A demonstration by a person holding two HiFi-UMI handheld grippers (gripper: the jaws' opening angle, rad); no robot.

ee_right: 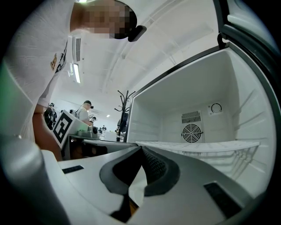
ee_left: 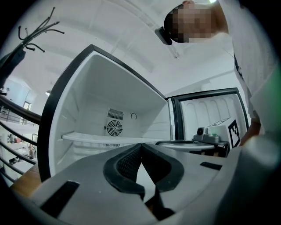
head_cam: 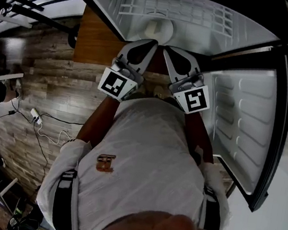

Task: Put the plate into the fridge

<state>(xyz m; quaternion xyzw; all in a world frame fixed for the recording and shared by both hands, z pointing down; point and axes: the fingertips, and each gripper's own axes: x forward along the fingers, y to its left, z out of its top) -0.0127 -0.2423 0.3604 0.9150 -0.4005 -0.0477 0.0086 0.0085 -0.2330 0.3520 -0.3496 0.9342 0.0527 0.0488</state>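
White plastic on all sides of the open fridge [head_cam: 220, 35], framed by a dark edge. Flat inside, at upper centre of the head view: the plate [head_cam: 158, 29], pale and round, near the front of the compartment. Directly below it in that view, the left claw [head_cam: 155, 42] and right claw [head_cam: 165, 48], angled towards each other, tips close together at the plate's near rim; cannot tell whether touching it. Both shut, pads meeting at the tip with nothing pinched between. From the left gripper view, plate rim low and level just right of the tip; from the right gripper view, just left of the tip. Behind, a white shelf [ee_left: 96, 138] spanning the compartment wall to wall, round fan grille [ee_left: 114, 128] on the back wall, free room above the shelf. Open door [head_cam: 239, 126] swung to the right of the head view, ribbed inner face towards the person, dark rim running down to lower right. Wooden floor [head_cam: 46, 86] at left, with a white power strip [head_cam: 35, 115] and its cable lying on it.
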